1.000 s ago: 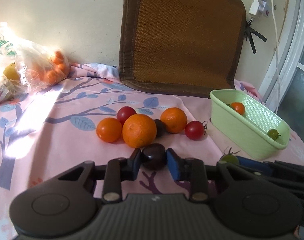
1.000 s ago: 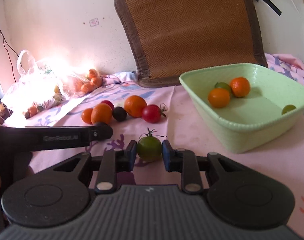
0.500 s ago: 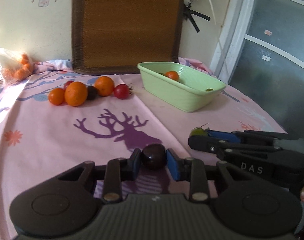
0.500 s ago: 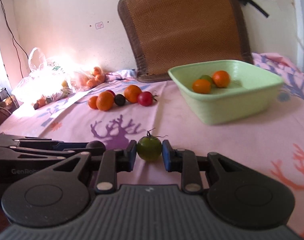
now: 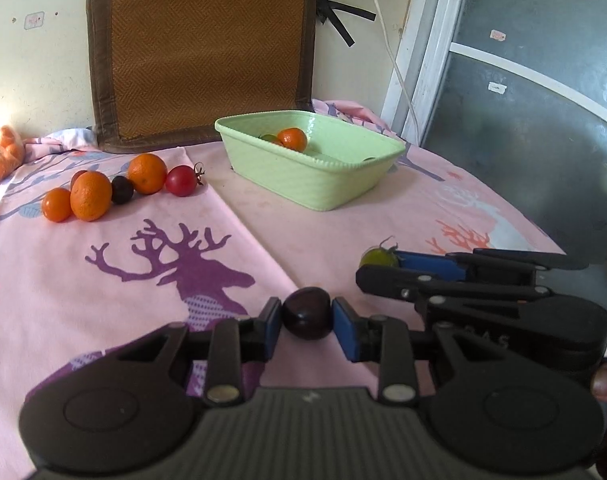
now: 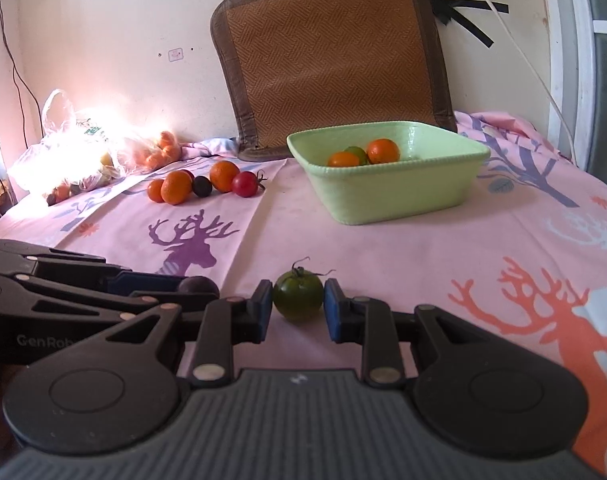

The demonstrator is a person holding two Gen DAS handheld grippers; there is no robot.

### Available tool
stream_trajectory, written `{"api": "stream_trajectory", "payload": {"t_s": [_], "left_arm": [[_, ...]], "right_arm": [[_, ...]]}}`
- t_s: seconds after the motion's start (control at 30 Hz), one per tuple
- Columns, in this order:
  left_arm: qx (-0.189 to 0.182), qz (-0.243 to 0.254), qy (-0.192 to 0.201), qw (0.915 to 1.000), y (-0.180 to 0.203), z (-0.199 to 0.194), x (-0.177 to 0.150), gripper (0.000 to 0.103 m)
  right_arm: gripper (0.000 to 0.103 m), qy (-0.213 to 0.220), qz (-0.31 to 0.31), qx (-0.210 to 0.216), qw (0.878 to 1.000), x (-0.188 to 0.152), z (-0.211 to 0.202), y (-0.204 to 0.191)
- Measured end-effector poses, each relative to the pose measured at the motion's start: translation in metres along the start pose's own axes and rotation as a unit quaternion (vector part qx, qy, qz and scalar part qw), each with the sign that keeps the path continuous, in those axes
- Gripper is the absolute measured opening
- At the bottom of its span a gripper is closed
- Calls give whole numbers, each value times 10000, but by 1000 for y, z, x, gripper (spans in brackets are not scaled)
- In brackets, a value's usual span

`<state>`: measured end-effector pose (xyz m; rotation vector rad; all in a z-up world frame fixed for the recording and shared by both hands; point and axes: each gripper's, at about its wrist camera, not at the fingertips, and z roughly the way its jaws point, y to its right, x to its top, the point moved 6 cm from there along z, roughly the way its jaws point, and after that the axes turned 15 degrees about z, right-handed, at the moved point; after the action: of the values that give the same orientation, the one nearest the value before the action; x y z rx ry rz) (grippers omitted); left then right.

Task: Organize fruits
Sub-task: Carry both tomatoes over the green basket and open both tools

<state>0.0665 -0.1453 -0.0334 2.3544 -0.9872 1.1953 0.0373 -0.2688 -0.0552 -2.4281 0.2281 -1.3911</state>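
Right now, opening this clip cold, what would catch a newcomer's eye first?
Each gripper already holds a small fruit above the pink deer-print cloth: the left gripper is shut on a dark plum, the right gripper on a green tomato. Beyond them a pale green basin holds tangerines, with a row of oranges and a red tomato to its left.

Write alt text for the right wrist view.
The right gripper grips a green tomato above a pink deer-print tablecloth. The left gripper, at left, holds a dark plum. Beyond stand a green basket and a row of loose fruit.
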Motion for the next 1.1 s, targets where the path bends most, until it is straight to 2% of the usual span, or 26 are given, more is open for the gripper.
{"api": "stream_trajectory", "payload": {"t_s": [0.13,0.3,0.43,0.6,0.83,0.93,1.1], "left_arm": [[-13,22,250,9997,-10,0,34,28],[36,204,792,9966,-21,16,92,29],[-11,242,709,9972,-28,53,115,29],[105,195,386,9990,-33,90,114,29],[222,386,389,9982,-27,97,108,37],[210,296,467,9982,-28,86,107,37],[364,-96,725,9967,-52,39,91,37]], "right_arm": [[30,518,311,165,9980,24,-11,9],[30,1261,433,-40,9911,66,-9,27],[30,1387,627,-243,9881,88,14,45],[31,1354,685,-542,9869,94,36,60],[31,1356,637,-572,9871,93,42,61],[32,1395,693,-519,9864,92,40,63],[32,1580,682,-601,9833,92,34,65]]}}
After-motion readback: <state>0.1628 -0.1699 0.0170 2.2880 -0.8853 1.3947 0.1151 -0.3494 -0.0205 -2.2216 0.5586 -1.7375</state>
